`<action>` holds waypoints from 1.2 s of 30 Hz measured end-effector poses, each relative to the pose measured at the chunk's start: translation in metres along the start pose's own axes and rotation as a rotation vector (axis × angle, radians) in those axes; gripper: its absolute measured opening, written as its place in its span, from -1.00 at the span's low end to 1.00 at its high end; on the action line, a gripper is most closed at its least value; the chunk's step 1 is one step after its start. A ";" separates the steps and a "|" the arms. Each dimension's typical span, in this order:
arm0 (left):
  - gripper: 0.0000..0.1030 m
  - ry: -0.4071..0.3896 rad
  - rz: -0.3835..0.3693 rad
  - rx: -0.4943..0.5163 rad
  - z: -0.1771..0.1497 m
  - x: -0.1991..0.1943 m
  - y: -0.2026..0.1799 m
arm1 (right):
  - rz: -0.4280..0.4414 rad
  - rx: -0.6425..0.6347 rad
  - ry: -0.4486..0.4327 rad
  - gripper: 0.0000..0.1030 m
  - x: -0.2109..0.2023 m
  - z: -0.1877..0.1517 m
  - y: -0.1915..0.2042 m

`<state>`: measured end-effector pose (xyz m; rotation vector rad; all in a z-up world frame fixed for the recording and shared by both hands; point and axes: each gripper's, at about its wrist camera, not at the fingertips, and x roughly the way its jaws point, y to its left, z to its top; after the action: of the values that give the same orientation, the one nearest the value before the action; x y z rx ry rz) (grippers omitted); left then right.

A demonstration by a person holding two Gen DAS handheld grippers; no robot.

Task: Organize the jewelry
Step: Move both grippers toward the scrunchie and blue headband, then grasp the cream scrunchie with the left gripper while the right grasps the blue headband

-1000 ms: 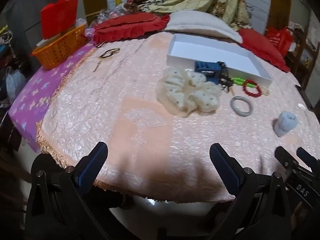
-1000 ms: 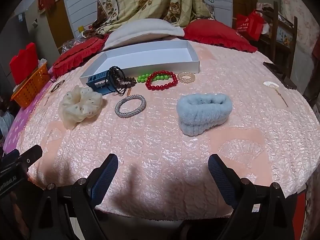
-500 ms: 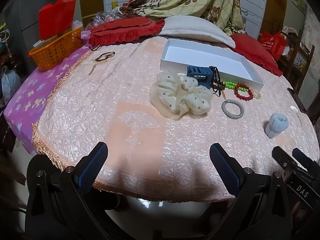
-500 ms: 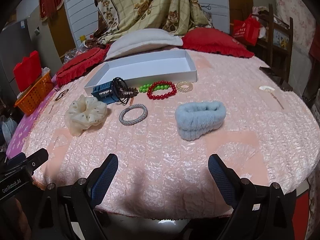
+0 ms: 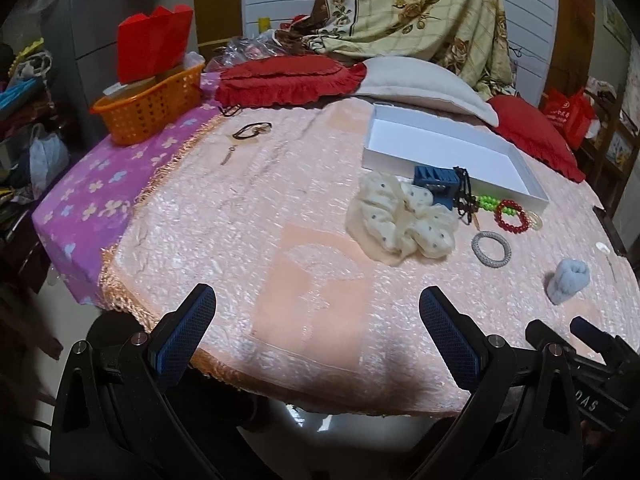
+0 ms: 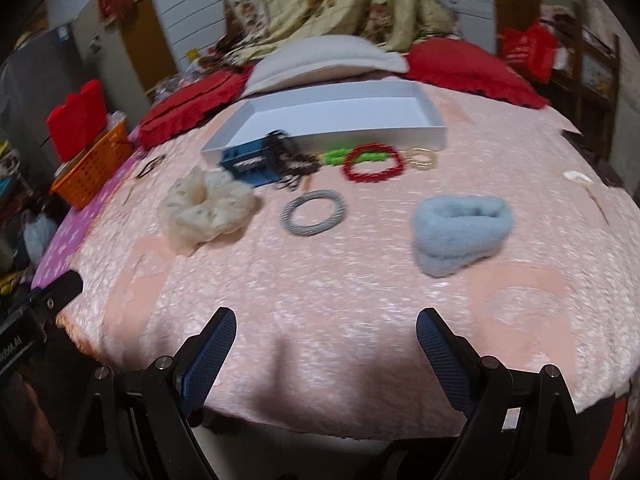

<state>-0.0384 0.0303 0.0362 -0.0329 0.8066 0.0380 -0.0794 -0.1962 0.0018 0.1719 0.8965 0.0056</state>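
Nothing is sorted yet: we see the white box point(image 6: 340, 114) empty, bracelets point(image 6: 372, 162) and scrunchies point(image 6: 206, 208) lying before it on the bed point(image 6: 360, 280); both grippers point(image 5: 316, 332) point(image 6: 324, 344) hold jaws wide, empty.

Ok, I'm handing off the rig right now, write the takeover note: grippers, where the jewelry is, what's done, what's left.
Left gripper: open, holding nothing, at the near edge of the bed.
Right gripper: open, holding nothing, also at the near edge.
White box: nothing in it.
In front of it on the pink bedspread: cream scrunchie, blue holder, silver bangle, green beads, red bead bracelet, pale bracelet, light blue fuzzy band.
Done: nothing placed.
Left: everything.
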 end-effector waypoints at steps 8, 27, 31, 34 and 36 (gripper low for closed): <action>0.99 0.006 0.045 0.010 0.001 -0.003 0.001 | 0.022 -0.024 0.012 0.75 0.005 0.003 0.009; 0.99 0.029 0.024 0.000 0.042 0.022 0.019 | -0.036 0.157 -0.036 0.75 -0.012 0.020 -0.060; 0.99 0.066 -0.034 -0.008 0.052 0.038 0.021 | -0.106 0.173 -0.079 0.74 -0.028 0.025 -0.090; 0.98 0.103 -0.099 -0.019 0.059 0.046 0.018 | -0.130 0.180 -0.099 0.68 -0.032 0.031 -0.107; 0.97 0.120 -0.141 -0.008 0.066 0.051 0.012 | -0.122 0.178 -0.097 0.58 -0.028 0.035 -0.111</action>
<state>0.0440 0.0462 0.0448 -0.1000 0.9224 -0.0944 -0.0765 -0.3133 0.0281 0.2813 0.8089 -0.1949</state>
